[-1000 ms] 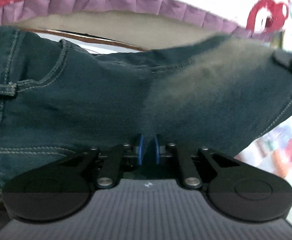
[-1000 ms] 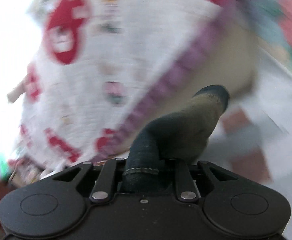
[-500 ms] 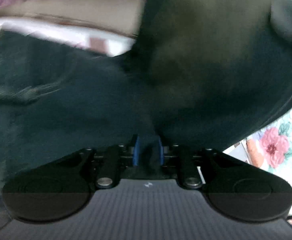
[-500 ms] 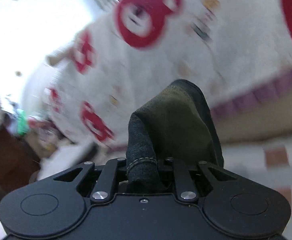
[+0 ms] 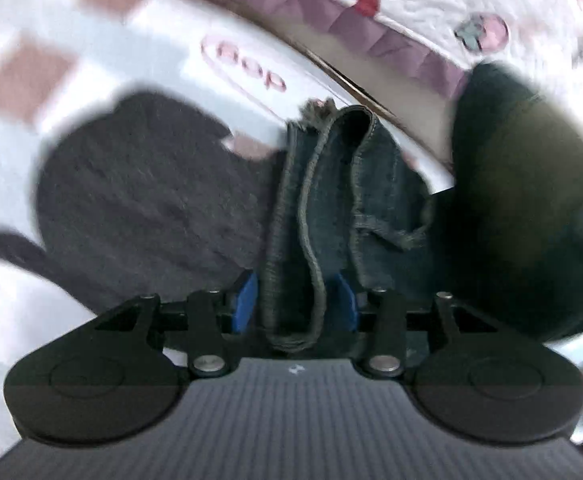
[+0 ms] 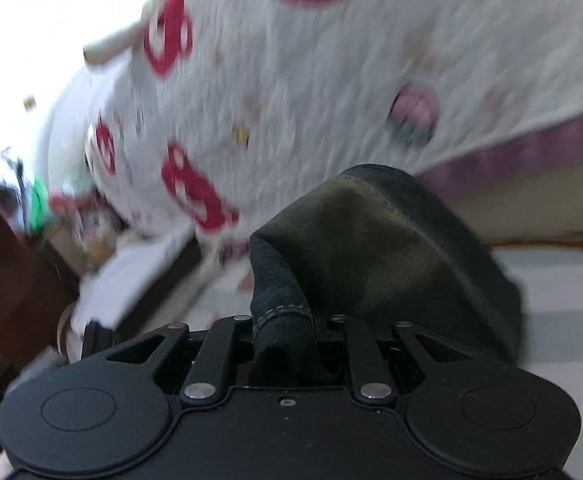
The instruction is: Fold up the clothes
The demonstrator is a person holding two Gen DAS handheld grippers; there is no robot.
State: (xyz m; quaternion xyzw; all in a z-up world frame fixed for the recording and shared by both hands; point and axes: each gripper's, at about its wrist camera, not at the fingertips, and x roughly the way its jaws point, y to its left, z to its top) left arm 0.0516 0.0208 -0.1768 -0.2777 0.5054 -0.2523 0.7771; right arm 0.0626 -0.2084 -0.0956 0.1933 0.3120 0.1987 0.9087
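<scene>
Dark blue jeans [image 5: 323, 208] hang bunched in front of my left gripper [image 5: 295, 304]. Its jaws are opening: the blue pads [image 5: 245, 300] stand apart, and a stitched denim hem lies loosely between them. A dark, blurred mass of the same jeans [image 5: 523, 208] fills the right of the left wrist view. In the right wrist view my right gripper [image 6: 291, 332] is shut on a thick roll of the jeans [image 6: 371, 248], which bulges up and to the right over its fingers. The fingertips are hidden by the cloth.
A bed with a white quilt with red motifs [image 6: 291, 100] and a purple frill [image 5: 391, 40] lies ahead. Below is a white mat with pink squares [image 5: 31, 72], under a grey shadow [image 5: 131, 184]. Brown wooden furniture and clutter [image 6: 19, 280] stand at the left.
My left gripper's pads have parted and its view has swung. The jeans, earlier spread wide across it, now hang as a narrow bunch. My right gripper has rolled and moved, still gripping the denim.
</scene>
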